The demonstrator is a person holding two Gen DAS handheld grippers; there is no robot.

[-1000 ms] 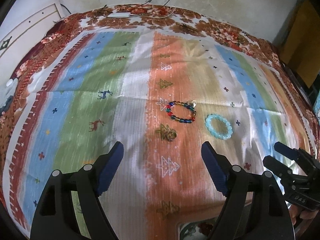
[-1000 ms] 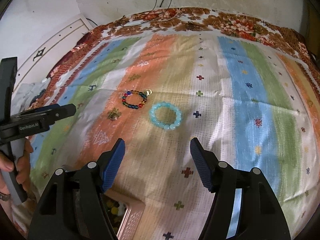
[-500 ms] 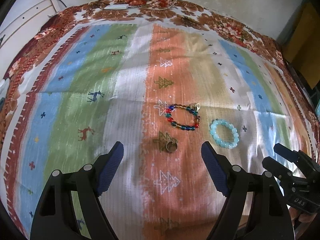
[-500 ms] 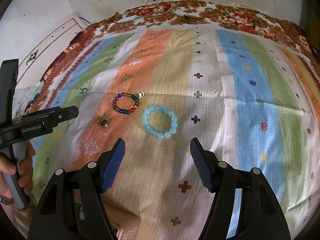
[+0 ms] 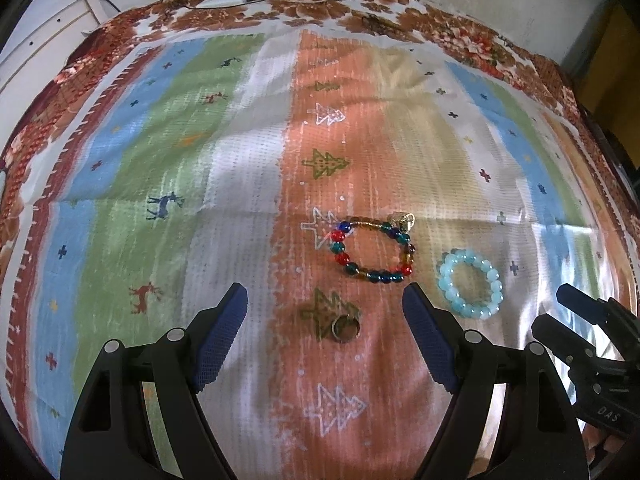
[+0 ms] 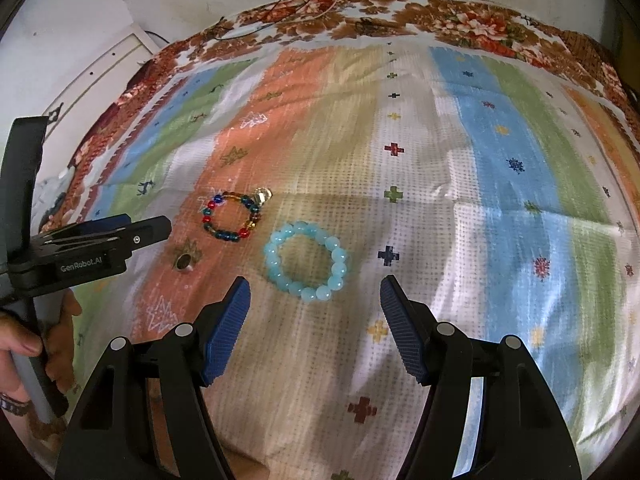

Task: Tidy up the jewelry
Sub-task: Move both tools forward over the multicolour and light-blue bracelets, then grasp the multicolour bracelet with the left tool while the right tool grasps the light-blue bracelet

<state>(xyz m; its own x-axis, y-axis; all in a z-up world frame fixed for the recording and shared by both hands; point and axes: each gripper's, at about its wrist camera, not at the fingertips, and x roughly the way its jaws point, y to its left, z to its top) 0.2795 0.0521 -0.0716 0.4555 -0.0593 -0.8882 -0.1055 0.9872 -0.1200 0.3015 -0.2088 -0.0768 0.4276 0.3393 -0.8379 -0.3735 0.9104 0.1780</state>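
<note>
While both sets of fingers apart, empty — "GenRobot.AI" on the left gripper [image 6: 120, 236], "DAS" on the right gripper [image 5: 576, 312].

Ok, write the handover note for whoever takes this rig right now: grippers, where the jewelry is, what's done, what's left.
Left gripper: open, empty, above the small ring.
Right gripper: open, empty, just short of the light blue bead bracelet.
Multicolour bead bracelet lies beside them on the striped cloth.
Done: nothing picked up.
Left: all three pieces.
</note>
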